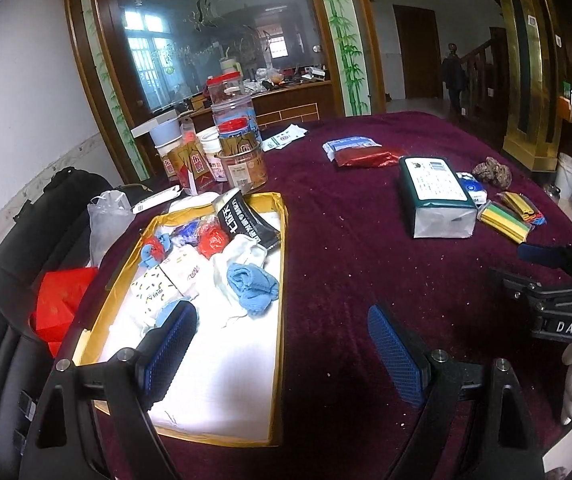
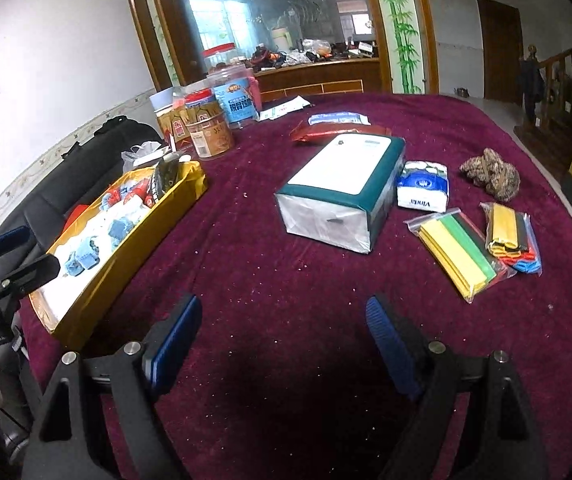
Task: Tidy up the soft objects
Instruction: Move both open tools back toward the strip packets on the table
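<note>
Both the left gripper (image 1: 286, 344) and right gripper (image 2: 283, 336) hung wide apart, holding nothing, over the maroon tablecloth (image 2: 286, 272). Socks (image 1: 251, 286) lay inside the gold box (image 1: 281, 264); a brown bundle (image 2: 490, 174) sat near the far-right edge.

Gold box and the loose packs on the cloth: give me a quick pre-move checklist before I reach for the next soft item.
1. Left gripper open and empty: ok.
2. Right gripper open and empty: ok.
3. Gold box has free white floor at its near end: ok.
4. Green tissue pack lies flat on the cloth, nothing on top: ok.
5. Small blue tissue pack clear of the green pack for a grasp: cannot tell, they sit very close.
6. Brown knitted bundle lies alone, apart from the packs: ok.
</note>
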